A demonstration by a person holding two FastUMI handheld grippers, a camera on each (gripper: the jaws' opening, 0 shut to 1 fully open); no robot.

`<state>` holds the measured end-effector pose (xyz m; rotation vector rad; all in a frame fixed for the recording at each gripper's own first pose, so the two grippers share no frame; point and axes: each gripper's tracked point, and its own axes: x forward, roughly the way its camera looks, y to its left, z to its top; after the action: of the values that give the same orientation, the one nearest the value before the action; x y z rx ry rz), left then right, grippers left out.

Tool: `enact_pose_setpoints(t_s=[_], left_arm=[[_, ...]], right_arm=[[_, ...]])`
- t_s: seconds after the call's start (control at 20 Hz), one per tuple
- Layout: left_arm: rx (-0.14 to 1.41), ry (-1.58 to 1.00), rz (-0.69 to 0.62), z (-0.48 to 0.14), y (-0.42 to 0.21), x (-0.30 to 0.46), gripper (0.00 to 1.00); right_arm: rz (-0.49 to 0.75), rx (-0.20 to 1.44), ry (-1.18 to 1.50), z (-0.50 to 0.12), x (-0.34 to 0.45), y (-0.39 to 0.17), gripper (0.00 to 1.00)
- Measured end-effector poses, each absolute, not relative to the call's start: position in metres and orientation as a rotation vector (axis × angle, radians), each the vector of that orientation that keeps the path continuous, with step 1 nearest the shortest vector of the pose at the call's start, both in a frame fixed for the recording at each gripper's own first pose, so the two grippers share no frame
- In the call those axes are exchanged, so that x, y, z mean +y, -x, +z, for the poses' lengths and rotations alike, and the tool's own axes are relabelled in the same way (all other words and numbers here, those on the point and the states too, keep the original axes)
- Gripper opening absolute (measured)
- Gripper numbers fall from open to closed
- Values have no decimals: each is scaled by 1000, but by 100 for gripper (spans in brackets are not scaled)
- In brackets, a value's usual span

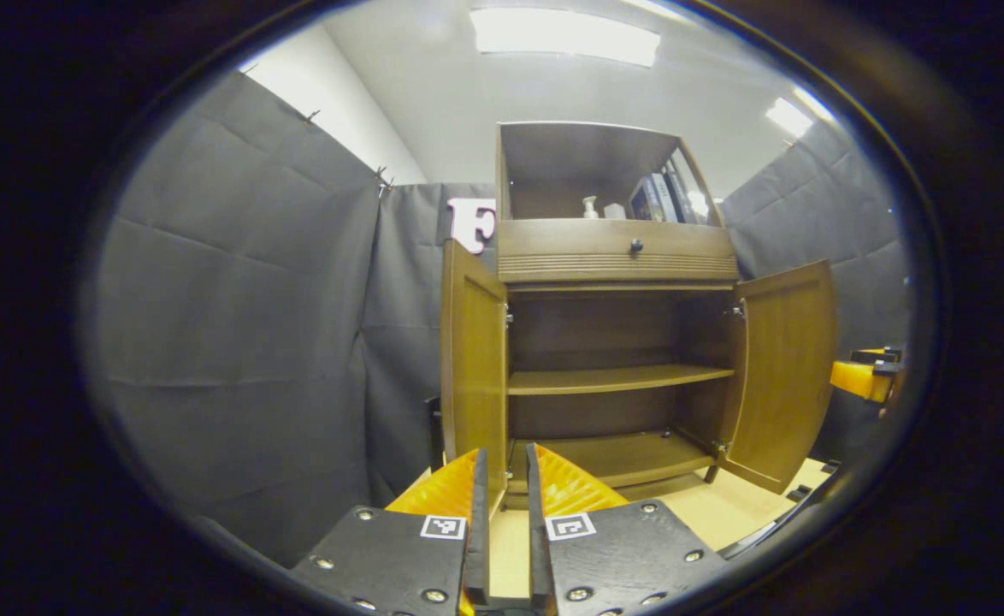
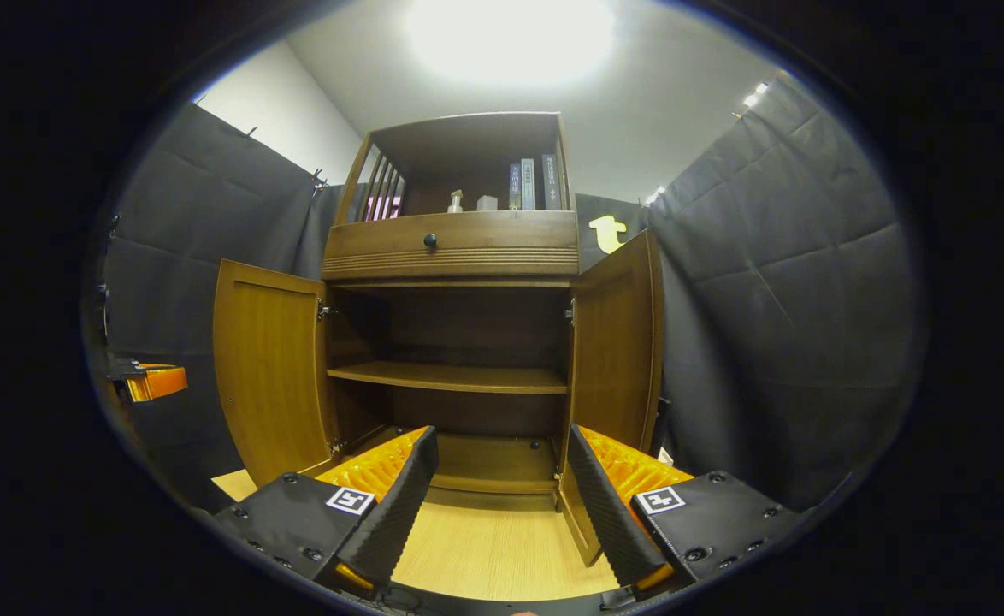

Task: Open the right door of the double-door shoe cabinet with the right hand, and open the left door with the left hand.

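The brown shoe cabinet (image 1: 617, 252) stands ahead with both doors swung out. In the left gripper view its left door (image 1: 474, 368) stands edge-on just behind my left gripper (image 1: 506, 458), whose fingers are nearly parallel with a narrow gap and hold nothing. The right door (image 1: 784, 372) is wide open, and the right gripper (image 1: 865, 376) pokes out beyond it. In the right gripper view my right gripper (image 2: 502, 441) is wide open and holds nothing, low in front of the right door (image 2: 613, 359). The left door (image 2: 271, 376) is open, with the left gripper (image 2: 151, 381) apart from it at the far left.
Inside the cabinet, a middle shelf (image 2: 451, 376) and the bottom board are bare. A drawer with a round knob (image 2: 429, 241) sits above the doors. The top shelf holds books (image 2: 529, 184) and a small bottle (image 2: 456, 202). Black cloth walls close in on both sides over a light wooden floor (image 2: 485, 547).
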<state>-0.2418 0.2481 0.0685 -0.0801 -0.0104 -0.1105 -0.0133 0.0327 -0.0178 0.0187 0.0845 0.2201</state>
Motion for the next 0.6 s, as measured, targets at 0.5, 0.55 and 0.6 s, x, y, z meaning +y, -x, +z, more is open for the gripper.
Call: enact_pose_setpoints(t_s=[0.5,0.55,0.6], left_arm=[[-37,52,-100,79,277,234,48],[-36,54,-106,78,278,233,54],[-38,56,-110,80,278,231,60]], right_arm=[[202,76,-38,-10,17,26,95],[201,77,-39,-11,17,26,95],[200,79,-41,-12,17,27,93]])
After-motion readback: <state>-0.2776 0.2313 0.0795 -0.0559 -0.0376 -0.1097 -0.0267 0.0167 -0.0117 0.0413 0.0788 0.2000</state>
